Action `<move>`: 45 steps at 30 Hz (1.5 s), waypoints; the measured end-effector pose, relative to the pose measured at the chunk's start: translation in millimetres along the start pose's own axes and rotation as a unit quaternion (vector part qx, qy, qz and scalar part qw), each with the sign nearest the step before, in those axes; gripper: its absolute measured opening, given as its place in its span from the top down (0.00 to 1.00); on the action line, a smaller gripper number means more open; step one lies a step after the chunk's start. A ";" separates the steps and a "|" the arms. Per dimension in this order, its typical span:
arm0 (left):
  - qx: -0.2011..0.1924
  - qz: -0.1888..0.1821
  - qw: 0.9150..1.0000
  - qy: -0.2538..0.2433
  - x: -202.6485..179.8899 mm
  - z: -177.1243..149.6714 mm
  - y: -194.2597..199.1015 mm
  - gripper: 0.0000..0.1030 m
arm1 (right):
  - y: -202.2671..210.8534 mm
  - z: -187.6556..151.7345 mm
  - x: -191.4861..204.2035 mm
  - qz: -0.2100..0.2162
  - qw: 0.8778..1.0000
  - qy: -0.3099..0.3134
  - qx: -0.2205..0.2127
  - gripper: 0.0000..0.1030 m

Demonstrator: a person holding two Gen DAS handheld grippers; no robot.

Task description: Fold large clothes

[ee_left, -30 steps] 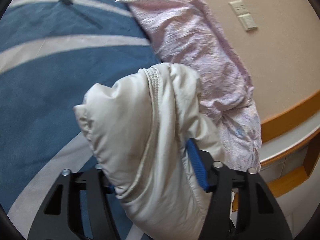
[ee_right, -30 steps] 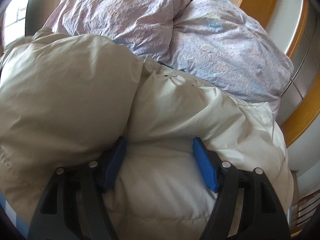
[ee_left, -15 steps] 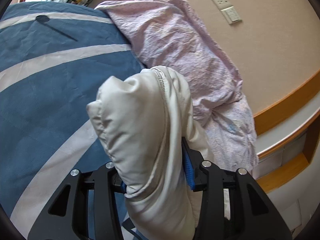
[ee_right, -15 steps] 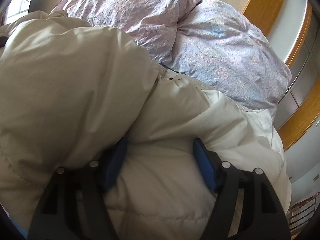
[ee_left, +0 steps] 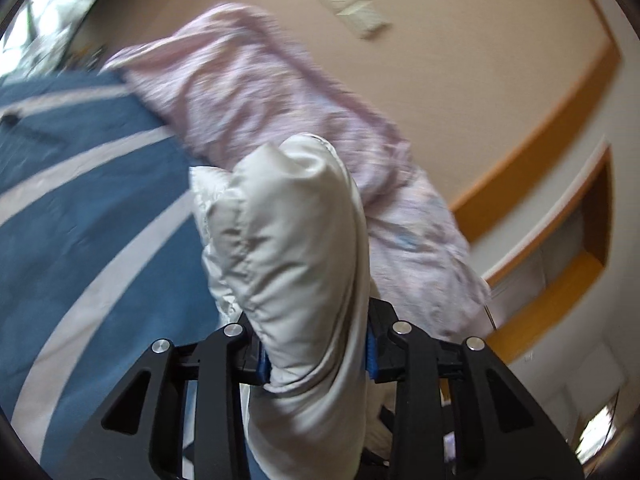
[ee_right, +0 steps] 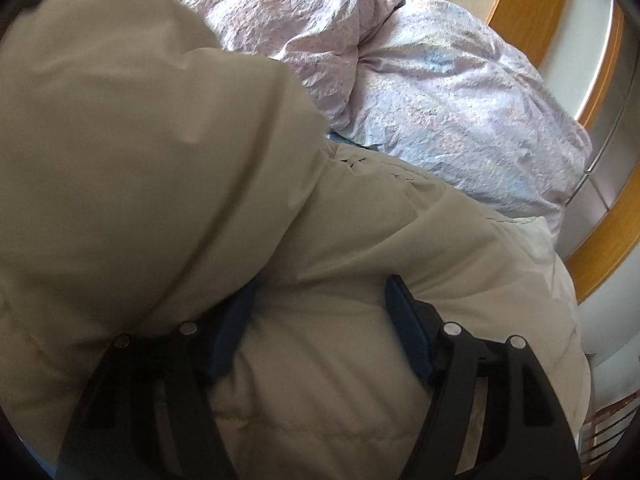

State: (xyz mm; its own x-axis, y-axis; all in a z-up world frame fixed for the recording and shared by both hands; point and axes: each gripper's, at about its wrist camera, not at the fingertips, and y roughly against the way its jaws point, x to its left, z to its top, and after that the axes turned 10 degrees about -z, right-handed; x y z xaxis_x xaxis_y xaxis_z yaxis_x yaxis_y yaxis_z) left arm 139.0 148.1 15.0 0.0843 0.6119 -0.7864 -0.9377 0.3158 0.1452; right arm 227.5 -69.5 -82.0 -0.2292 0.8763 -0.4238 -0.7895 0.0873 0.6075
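A puffy cream-white down jacket (ee_left: 296, 248) is held by both grippers over a bed. My left gripper (ee_left: 316, 354) is shut on a bunched fold of the jacket, which sticks up between its blue pads and hangs below them. In the right wrist view the jacket (ee_right: 160, 152) fills most of the frame. My right gripper (ee_right: 320, 320) has its blue pads pressed into a thick padded part of the jacket, jaws wide apart around the bulk.
A blue bedspread with white stripes (ee_left: 80, 220) lies at left. A crumpled pink-lilac duvet (ee_left: 280, 92) (ee_right: 440, 92) lies behind the jacket against a beige wall. A wooden headboard rail (ee_left: 540, 132) and wall switches (ee_left: 352, 14) are at right.
My left gripper has closed tighter on the jacket fold and lifted and tilted, so more wall shows. The jacket has risen in the right wrist view and covers more of the duvet.
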 end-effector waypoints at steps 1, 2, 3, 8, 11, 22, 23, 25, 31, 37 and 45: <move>0.001 -0.009 1.000 -0.017 -10.6 -1.3 -1.7 0.67 | -0.9 0.6 -3.5 0.010 1.000 -0.002 0.000 0.32; 0.002 -0.021 0.999 -0.037 -23.3 -3.3 -3.4 0.67 | -1.4 0.9 -5.7 0.017 1.000 -0.003 0.000 0.32; 0.003 -0.031 0.998 -0.051 -32.6 -5.0 -4.5 0.67 | -1.2 1.1 -11.4 0.030 1.000 -0.008 0.000 0.32; 0.006 -0.064 0.993 -0.101 -67.1 -11.7 -7.7 0.68 | 15.1 -4.7 -53.7 0.082 0.994 -0.068 -0.005 0.34; 0.013 -0.072 0.991 -0.116 -79.5 -17.0 -12.8 0.68 | 33.7 -14.2 -88.5 0.079 0.990 -0.111 -0.021 0.32; 0.046 -0.107 0.975 -0.188 -123.8 -46.9 -30.8 0.68 | 4.7 -28.9 -127.6 0.111 0.982 -0.151 0.030 0.28; 0.052 -0.112 0.972 -0.200 -130.7 -52.0 -33.4 0.68 | 9.7 -31.2 -139.5 0.116 0.979 -0.168 0.026 0.28; 0.060 -0.121 0.967 -0.215 -140.0 -60.0 -37.1 0.68 | 25.0 -39.9 -175.0 0.105 0.972 -0.210 0.009 0.28; 0.096 -0.149 0.946 -0.272 -169.9 -93.9 -53.1 0.68 | 42.8 -73.0 -262.0 0.095 0.948 -0.303 0.013 0.26; 0.162 -0.170 0.909 -0.344 -197.7 -148.1 -80.2 0.68 | 34.0 -107.5 -314.2 0.080 0.922 -0.377 0.042 0.26; 0.245 -0.165 0.853 -0.431 -212.3 -225.8 -118.1 0.67 | 43.9 -125.4 -363.8 0.120 0.884 -0.451 0.033 0.26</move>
State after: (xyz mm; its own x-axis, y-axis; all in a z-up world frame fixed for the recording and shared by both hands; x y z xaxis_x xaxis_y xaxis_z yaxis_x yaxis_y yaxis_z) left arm 155.8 -182.9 29.3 0.7310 0.6696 -0.1314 -0.5788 0.7104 0.4004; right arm 204.8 -443.9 14.6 0.1845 0.8922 0.4123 -0.7382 -0.1512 0.6575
